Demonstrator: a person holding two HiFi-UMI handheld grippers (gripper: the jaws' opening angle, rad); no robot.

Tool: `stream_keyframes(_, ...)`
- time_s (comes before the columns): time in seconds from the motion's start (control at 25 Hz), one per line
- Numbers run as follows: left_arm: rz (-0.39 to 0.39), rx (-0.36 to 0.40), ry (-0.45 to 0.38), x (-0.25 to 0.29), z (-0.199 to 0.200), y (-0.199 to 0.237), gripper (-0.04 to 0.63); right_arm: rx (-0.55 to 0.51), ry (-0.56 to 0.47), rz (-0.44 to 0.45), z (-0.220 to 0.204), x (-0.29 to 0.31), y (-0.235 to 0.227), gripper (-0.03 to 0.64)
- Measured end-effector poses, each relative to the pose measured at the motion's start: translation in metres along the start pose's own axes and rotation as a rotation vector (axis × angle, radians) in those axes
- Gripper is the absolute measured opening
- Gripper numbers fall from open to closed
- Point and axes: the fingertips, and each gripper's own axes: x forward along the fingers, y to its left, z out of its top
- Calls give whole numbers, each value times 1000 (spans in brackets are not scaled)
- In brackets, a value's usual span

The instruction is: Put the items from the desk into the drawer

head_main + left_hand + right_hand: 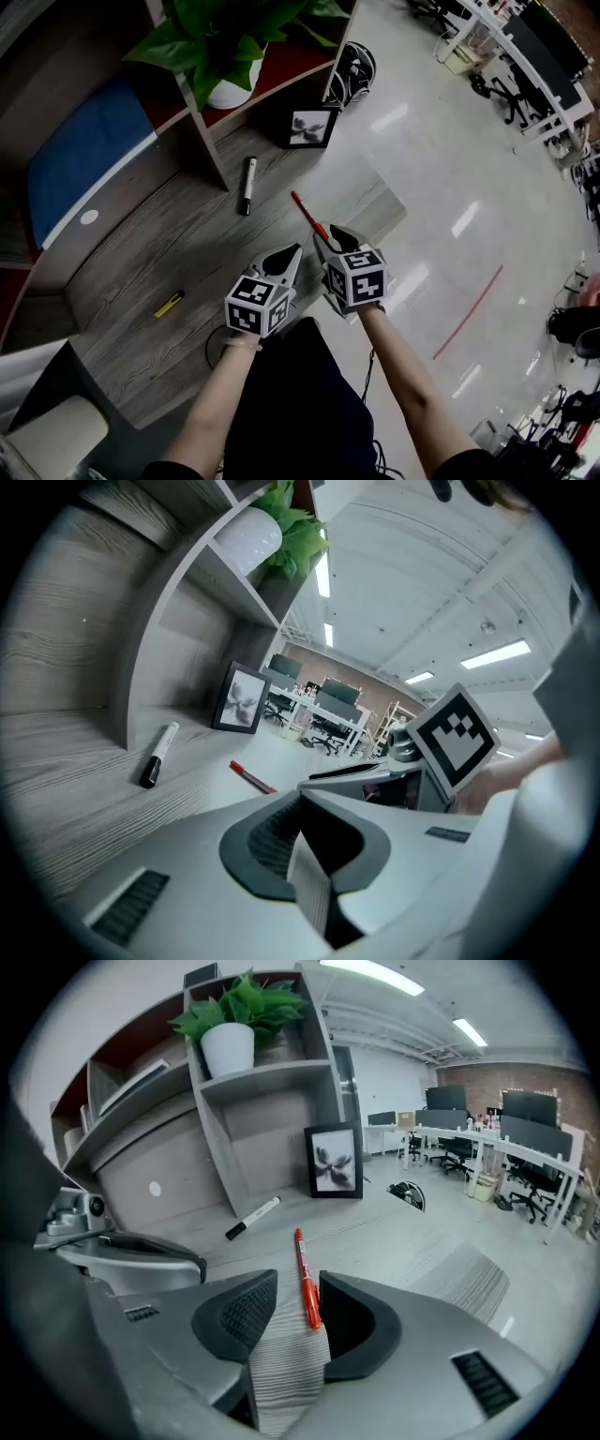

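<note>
A red pen (pixel 307 214) lies on the grey wood desk (pixel 141 347) near its front right corner. My right gripper (pixel 330 236) hangs just over the pen's near end. In the right gripper view its jaws (pixel 298 1283) stand open, and the pen's tip (pixel 310 1312) lies between them untouched. My left gripper (pixel 286 258) hovers beside it on the left, its jaws (pixel 300 803) shut with nothing in them. Farther back lies a white marker with a black cap (pixel 248 185). A small yellow item (pixel 169 305) rests toward the desk's left side.
A framed picture (pixel 309 127) leans at the desk's back right corner. Beside it a shelf unit holds a potted plant (pixel 230 92) and a blue panel (pixel 84 141). A pale seat (pixel 47 436) stands at the lower left. A glossy floor lies to the right of the desk.
</note>
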Motion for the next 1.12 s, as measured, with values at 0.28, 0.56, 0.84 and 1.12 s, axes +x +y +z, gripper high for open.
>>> stream_keyframes(0.28,50,11,23,19,-2,22,12,-81,161,13,-17,29,-6,144)
stream_keyframes(0.56,81,1,28,24,-2,32,12,-124,260,-7,-24,39,-4,140)
stream_keyframes(0.84,105,1,28,26,-4,32,12,-110,284,3,-24,39,-1,68)
stream_keyframes(1.12,107,0,31,22,-6,28,12,-99,251,8,-24,38,2,66)
